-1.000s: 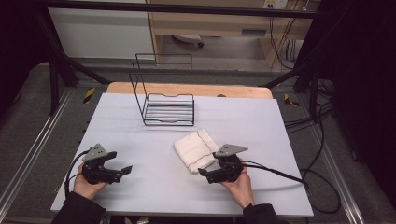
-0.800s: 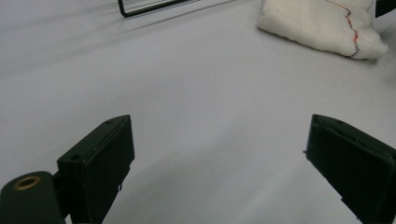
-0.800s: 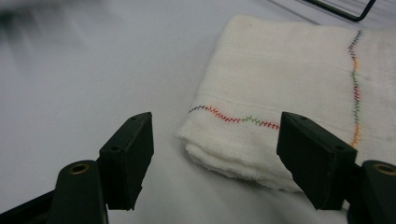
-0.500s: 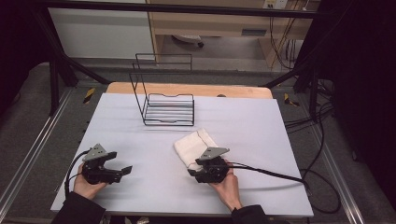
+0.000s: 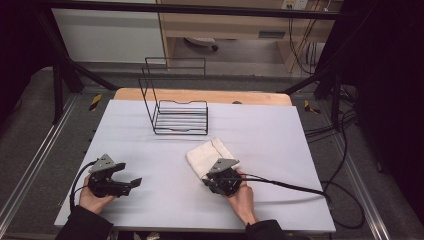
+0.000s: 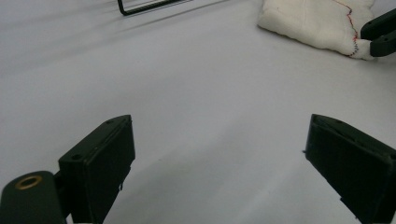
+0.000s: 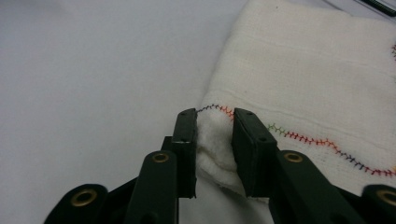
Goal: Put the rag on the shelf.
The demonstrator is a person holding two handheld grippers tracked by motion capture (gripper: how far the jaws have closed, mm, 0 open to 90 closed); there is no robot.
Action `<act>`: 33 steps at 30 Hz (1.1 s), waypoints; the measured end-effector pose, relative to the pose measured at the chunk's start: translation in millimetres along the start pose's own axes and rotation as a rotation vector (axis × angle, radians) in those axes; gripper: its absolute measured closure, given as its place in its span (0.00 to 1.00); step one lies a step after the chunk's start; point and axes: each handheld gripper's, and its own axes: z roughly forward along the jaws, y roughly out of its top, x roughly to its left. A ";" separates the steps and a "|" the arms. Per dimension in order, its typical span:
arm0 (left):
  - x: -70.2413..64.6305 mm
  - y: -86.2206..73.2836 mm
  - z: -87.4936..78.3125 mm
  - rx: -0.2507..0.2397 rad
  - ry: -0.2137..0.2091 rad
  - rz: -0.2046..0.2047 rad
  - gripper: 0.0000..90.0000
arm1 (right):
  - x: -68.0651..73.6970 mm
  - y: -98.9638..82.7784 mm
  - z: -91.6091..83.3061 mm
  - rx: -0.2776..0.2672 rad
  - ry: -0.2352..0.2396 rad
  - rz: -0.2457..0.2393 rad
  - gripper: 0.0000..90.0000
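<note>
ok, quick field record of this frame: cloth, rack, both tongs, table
cloth: folded white towel with coloured stitched hem, flat on table, near corner pinched
right tongs: jaws have just been closing, pressing a bunched corner of the towel
left tongs: open, nothing between them, over bare table, apart from towel
rack: black wire rack, far side of table, nothing in it
table: pale grey top

High view steeply above the table (image 5: 280, 130); gripper views low, close, sharing the cloth (image 6: 313, 21).
</note>
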 end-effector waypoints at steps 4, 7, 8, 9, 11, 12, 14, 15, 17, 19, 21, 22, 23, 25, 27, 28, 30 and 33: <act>0.2 -0.3 0.2 0.000 0.000 -0.003 0.09 | -0.5 1.5 -0.2 0.005 -0.011 0.011 0.90; 0.0 -0.1 0.1 0.000 -0.001 -0.001 0.09 | -1.2 2.5 -1.1 0.010 -0.010 0.027 0.92; 0.1 -0.1 0.0 -0.001 0.000 -0.001 0.09 | -1.4 2.8 -1.4 0.007 -0.011 0.027 0.92; 0.3 -0.1 -0.1 -0.001 0.000 -0.002 0.09 | -1.3 3.2 -1.9 0.005 -0.012 0.030 0.92; 0.6 -0.2 0.0 -0.001 0.001 -0.003 0.09 | -0.9 4.0 -3.5 -0.003 -0.006 0.035 0.93; 0.7 -0.2 0.1 0.000 0.001 -0.003 0.09 | 0.0 4.9 -4.5 -0.004 0.002 0.040 0.93; 0.5 -0.2 0.1 0.000 0.001 -0.004 0.09 | 2.6 7.1 -6.0 -0.005 0.011 0.035 0.93; 0.5 -0.2 -0.1 0.000 0.001 -0.003 0.09 | 4.2 8.1 -5.9 -0.005 0.018 0.034 0.93; 0.7 -0.1 -0.4 0.001 0.000 -0.001 0.10 | 8.5 9.8 -5.3 0.000 0.026 0.024 0.93; 0.6 -0.2 -0.2 -0.001 0.001 -0.004 0.09 | 12.2 11.2 -4.7 0.001 0.042 0.022 0.93; 0.6 -0.2 -0.2 0.000 0.001 -0.003 0.10 | 13.8 11.9 -4.8 -0.010 0.065 0.035 0.93; 0.6 -0.2 -0.2 -0.001 0.001 -0.003 0.09 | 14.0 12.0 -5.5 -0.011 0.075 0.039 0.93; 0.6 -0.2 -0.2 -0.001 0.001 -0.003 0.10 | 14.4 12.2 -6.0 -0.014 0.080 0.042 0.93; 0.6 -0.2 -0.1 0.000 0.002 -0.003 0.10 | 15.4 12.3 -7.0 -0.019 0.093 0.047 0.93; 0.7 -0.2 -0.1 0.001 0.002 -0.004 0.10 | 16.9 12.3 -7.6 -0.023 0.115 0.052 0.93; 0.7 -0.2 -0.1 0.001 0.002 -0.004 0.09 | 17.8 12.3 -7.3 -0.022 0.127 0.056 0.93; 0.6 -0.2 -0.1 0.001 0.003 -0.004 0.10 | 21.7 12.9 -6.3 -0.017 0.131 0.042 0.93; 0.5 -0.2 -0.2 0.001 0.003 -0.005 0.10 | 27.5 13.9 -4.4 -0.013 0.147 0.027 0.93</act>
